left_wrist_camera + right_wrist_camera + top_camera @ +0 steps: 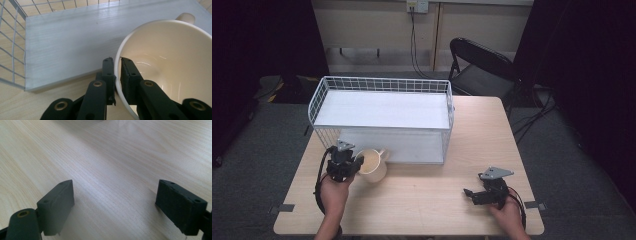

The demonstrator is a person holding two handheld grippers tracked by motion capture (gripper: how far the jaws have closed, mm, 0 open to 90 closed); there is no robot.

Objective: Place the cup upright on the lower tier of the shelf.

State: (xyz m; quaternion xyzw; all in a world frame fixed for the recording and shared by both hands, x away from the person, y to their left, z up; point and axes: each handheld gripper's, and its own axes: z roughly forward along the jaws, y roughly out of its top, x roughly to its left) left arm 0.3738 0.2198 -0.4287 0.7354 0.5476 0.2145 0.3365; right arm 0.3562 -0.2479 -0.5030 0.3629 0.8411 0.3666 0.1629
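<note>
So the left gripper (356, 165) is pinched on the rim of the cream mug (373, 165) at lower left of centre, right by the wire basket (319, 95), while the right gripper (470, 194) sits wide apart over bare table (452, 145) at lower right.

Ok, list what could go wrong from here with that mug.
The left gripper pinches only the mug by its thin rim, one pad inside, one outside; lifted, the mug could swing or slip out. The wire basket stands close behind it, so the handle may snag the wires.
</note>
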